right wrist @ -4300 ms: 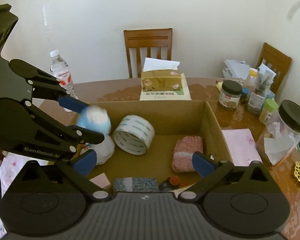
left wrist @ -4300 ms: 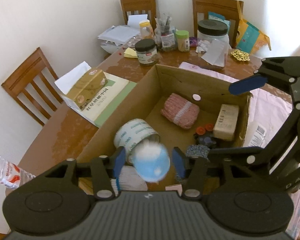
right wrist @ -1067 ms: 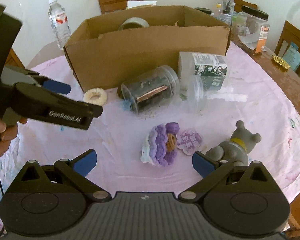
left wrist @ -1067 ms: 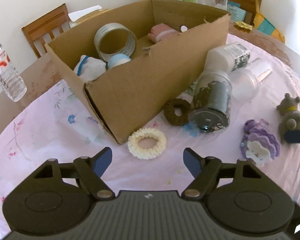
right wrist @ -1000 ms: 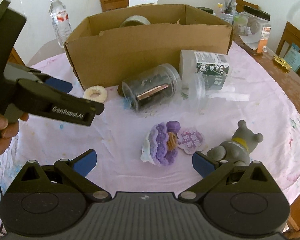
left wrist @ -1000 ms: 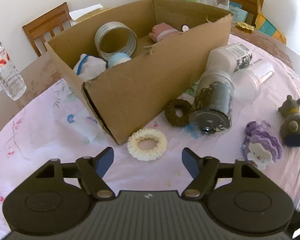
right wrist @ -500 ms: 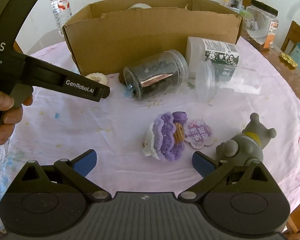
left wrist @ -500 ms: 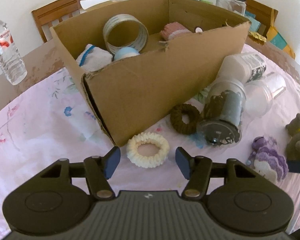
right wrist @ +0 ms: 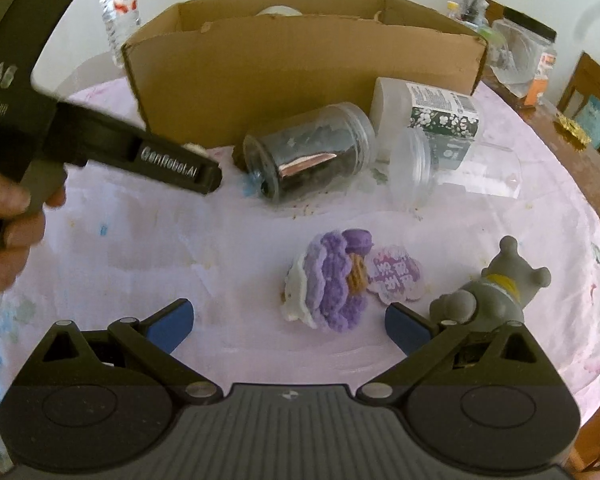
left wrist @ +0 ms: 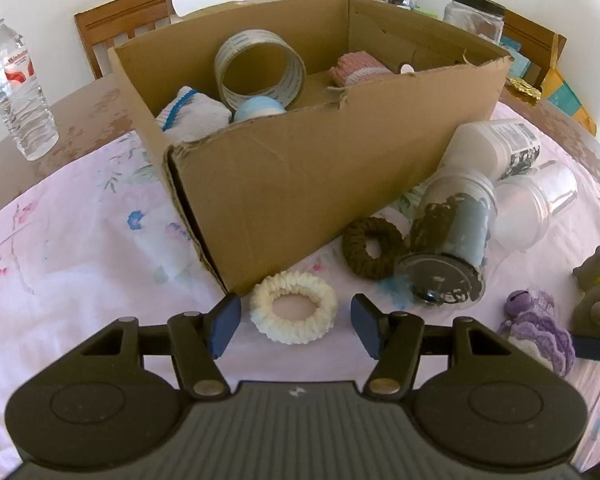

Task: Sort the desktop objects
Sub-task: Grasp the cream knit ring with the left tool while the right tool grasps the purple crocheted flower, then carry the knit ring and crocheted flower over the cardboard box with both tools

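cream ring (right wrist: 193,147) mostly hidden, hand (right wrist: 8,220) blurred, cut off

A pink floral cloth (left wrist: 60,248) covers the near tabletop (left wrist: 80,108); on it stand a cardboard box (left wrist: 300,184), toppled jars (left wrist: 456,236), scrunchies (left wrist: 294,306) and toys (right wrist: 496,284).

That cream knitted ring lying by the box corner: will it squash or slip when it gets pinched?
The cream knitted ring looks like soft ribbed yarn, so it will probably squash and grip rather than slip. It seems light. Lying flat on the tablecloth, it is unlikely to roll.
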Demonstrator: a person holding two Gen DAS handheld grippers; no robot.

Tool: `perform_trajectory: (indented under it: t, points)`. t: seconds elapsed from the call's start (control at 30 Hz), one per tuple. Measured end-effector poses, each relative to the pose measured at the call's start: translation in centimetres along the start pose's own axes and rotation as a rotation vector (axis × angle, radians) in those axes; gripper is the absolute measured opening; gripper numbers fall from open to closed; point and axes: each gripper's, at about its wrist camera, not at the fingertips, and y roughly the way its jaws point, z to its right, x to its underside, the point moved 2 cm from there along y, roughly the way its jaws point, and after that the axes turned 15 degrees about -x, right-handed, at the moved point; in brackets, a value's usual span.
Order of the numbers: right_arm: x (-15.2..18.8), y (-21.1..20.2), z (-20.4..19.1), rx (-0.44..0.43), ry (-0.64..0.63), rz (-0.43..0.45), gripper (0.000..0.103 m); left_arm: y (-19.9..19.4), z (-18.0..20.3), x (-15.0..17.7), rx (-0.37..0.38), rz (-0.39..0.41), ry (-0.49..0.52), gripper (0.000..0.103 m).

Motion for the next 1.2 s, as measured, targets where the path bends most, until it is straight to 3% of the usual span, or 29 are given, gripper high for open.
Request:
perform_trajectory:
  t: [0.23,0.3,0.43,0.7,1.2]
  points:
    - [-0.9,-0.1,-0.1,0.002,-0.014,0.042,0.093,-0.1,0.1,0.1,-0.004,-0.003,-0.015,0.057]
    - [-1.0,-0.1,-0.1,0.014,-0.018,0.047,0.084,-0.2,0.2,0.1,0.000,-0.003,-0.017,0.053]
    - [-1.1,0.0,0.1,0.024,-0.024,0.046,0.080,-0.2,0.2,0.0,0.005,0.000,-0.016,0.046]
    - [-1.3,-0.3,0.7,0.072,-0.039,0.047,0.050,-0.4,0.1,0.0,0.018,-0.003,0.011,0.036]
    - [-2.2,-2.4,1.0,0.062,-0.064,0.045,0.046,-1.9,-0.2,-0.4,0.076,0.025,0.135,0.029]
